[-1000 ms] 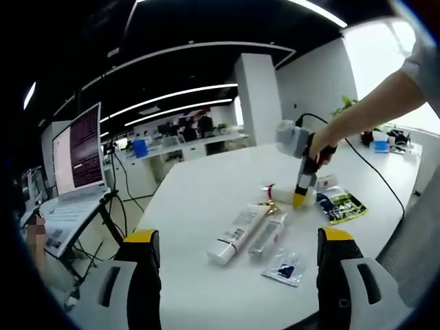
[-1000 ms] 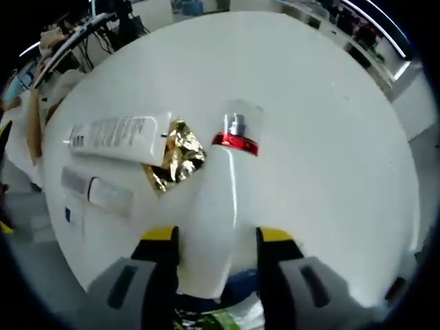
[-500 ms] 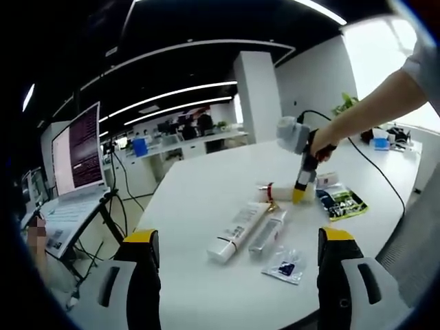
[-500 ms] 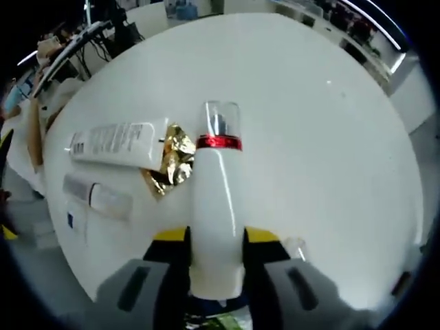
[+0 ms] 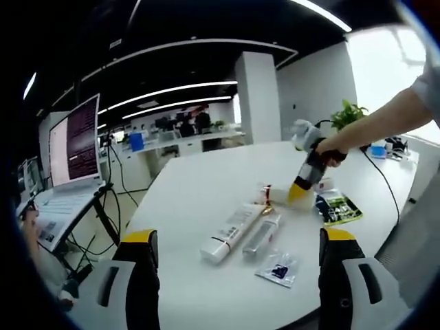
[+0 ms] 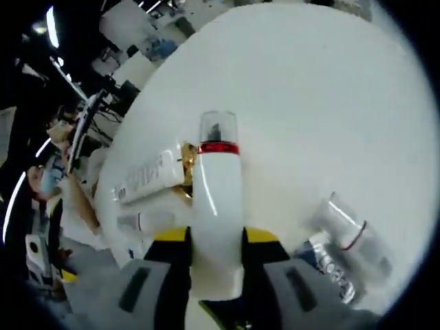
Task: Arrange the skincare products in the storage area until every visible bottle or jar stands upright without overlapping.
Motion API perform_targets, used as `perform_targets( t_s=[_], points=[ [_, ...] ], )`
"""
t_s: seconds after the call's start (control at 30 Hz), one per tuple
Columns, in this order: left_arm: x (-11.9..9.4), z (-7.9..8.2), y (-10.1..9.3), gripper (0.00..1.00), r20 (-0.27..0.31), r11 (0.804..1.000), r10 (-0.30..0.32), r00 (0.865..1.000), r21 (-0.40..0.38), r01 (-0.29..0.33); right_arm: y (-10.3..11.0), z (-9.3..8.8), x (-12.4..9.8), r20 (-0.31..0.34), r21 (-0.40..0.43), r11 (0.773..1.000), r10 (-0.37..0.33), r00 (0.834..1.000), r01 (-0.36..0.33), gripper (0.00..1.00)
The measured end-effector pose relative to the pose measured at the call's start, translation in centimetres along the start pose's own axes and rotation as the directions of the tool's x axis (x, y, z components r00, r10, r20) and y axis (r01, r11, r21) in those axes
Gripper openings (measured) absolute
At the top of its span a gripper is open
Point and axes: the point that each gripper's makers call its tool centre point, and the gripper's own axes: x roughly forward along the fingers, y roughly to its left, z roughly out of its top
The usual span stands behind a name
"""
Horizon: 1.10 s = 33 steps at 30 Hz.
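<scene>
My right gripper point(image 6: 216, 237) is shut on a white bottle point(image 6: 217, 199) with a red band and a clear cap, which points away along the jaws. In the left gripper view, a hand holds the right gripper point(image 5: 301, 191) tilted over the table, with the bottle point(image 5: 277, 195) at its yellow tips. A white tube point(image 5: 230, 232), a clear tube point(image 5: 260, 236) and a small sachet point(image 5: 277, 268) lie flat on the white table point(image 5: 199, 192). My left gripper point(image 5: 237, 289) hangs open in front of them, holding nothing.
A green packet point(image 5: 337, 206) lies near the right gripper. Gold foil point(image 6: 185, 159) sits beside the white tube point(image 6: 148, 180). A small clear bottle point(image 6: 350, 230) and a printed tube point(image 6: 330, 265) lie to the right. A laptop point(image 5: 75, 148) stands off the table's left edge.
The right gripper's jaws, open around the lying bottle a second ago, have shut on it and tilted it up. The left gripper stays open.
</scene>
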Motion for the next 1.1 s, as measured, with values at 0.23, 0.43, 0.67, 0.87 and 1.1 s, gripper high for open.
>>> perform_targets(
  t_s=[0.23, 0.43, 0.67, 0.87, 1.1],
  points=[
    [0.0, 0.0, -0.6, 0.92, -0.028, 0.994, -0.069, 0.997, -0.084, 0.066, 0.7, -0.9, -0.7, 0.105, 0.187, 0.969, 0.142, 0.984, -0.16, 0.27],
    [0.2, 0.9, -0.9, 0.85, -0.048, 0.99, -0.112, 0.993, -0.093, 0.107, 1.7, -1.5, -1.6, 0.22, 0.288, 0.908, 0.248, 0.944, -0.305, 0.27],
    [2.5, 4.1, -3.1, 0.83, 0.015, 0.955, -0.238, 0.971, -0.179, 0.237, 2.5, -2.3, -3.0, 0.335, 0.346, 0.831, 0.324, 0.885, -0.435, 0.27],
    [4.1, 4.6, -5.3, 0.82, -0.008, 0.918, -0.344, 0.939, -0.213, 0.335, 2.2, -3.8, -3.7, 0.369, 0.374, 0.799, 0.336, 0.866, -0.47, 0.26],
    [5.8, 4.6, -8.5, 0.8, -0.021, 0.826, -0.489, 0.872, -0.335, 0.454, 2.6, -4.6, -4.8, 0.44, 0.401, 0.734, 0.37, 0.818, -0.548, 0.26]
  ],
)
